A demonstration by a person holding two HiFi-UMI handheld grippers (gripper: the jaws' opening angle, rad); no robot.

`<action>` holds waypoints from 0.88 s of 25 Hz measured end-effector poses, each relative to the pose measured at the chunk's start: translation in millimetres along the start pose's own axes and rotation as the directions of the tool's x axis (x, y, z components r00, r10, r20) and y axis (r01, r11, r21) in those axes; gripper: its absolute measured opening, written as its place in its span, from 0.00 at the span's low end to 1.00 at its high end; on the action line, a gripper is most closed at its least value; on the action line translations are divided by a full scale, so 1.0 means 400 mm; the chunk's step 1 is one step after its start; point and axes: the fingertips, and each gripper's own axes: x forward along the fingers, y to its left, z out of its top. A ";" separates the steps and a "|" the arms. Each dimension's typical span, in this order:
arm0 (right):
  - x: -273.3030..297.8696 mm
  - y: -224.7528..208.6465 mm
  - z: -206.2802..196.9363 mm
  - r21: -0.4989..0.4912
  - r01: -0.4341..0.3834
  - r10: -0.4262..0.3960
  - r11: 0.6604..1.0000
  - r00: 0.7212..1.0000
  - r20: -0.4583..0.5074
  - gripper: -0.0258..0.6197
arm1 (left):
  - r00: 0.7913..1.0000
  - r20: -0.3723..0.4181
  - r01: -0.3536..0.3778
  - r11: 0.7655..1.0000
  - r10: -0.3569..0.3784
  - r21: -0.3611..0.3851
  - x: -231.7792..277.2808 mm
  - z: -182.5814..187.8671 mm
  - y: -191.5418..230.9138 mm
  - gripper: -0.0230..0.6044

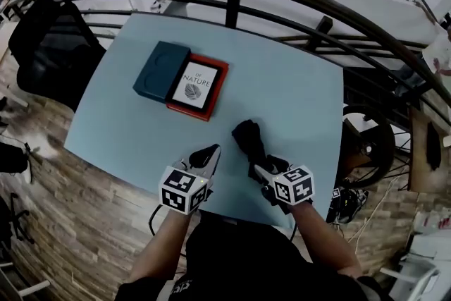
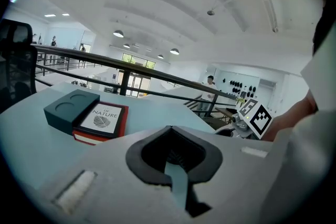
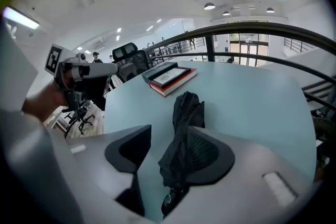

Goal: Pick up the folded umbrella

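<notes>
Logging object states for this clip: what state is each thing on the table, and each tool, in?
umbrella: folded, lying on the table, between the right tool's jaws.
right tool: open, umbrella against one pad, the other pad clear of it.
left tool: shut, empty.
book: closed, lying flat.
teal box: flat, against the book's side.

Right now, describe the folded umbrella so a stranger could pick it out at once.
Look at the pale blue table beside the curved railing. Near its closest edge, between the jaws of the open right claw, lies the folded umbrella: a soft, crumpled black bundle, unlike the flat books and teal box farther back.
</notes>
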 end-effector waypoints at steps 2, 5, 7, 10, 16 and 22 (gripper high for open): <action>0.018 -0.010 -0.020 0.007 0.014 -0.014 1.000 1.000 -0.026 0.39 | 1.000 -0.016 0.027 1.000 -0.027 -0.004 0.016 -0.018 -0.010 0.05; 0.052 -0.036 -0.041 0.009 0.033 -0.033 0.999 0.997 -0.066 0.40 | 0.997 -0.041 0.059 0.998 -0.059 -0.001 0.038 -0.044 -0.021 0.05; 0.077 -0.059 -0.053 0.012 0.052 -0.050 0.999 0.994 -0.098 0.42 | 0.996 -0.047 0.072 0.997 -0.072 0.000 0.047 -0.048 -0.025 0.05; 0.109 -0.090 -0.073 0.027 0.080 -0.075 0.996 0.987 -0.145 0.50 | 0.996 -0.051 0.078 0.997 -0.078 -0.004 0.046 -0.045 -0.029 0.05; 0.152 -0.109 -0.085 0.059 0.088 -0.076 0.994 0.978 -0.194 0.58 | 0.997 -0.040 0.060 0.998 -0.060 0.014 0.037 -0.045 -0.018 0.05; 0.199 -0.126 -0.099 0.147 0.088 -0.046 0.985 0.963 -0.266 0.60 | 0.999 -0.031 0.041 0.999 -0.041 0.013 0.017 -0.022 -0.003 0.05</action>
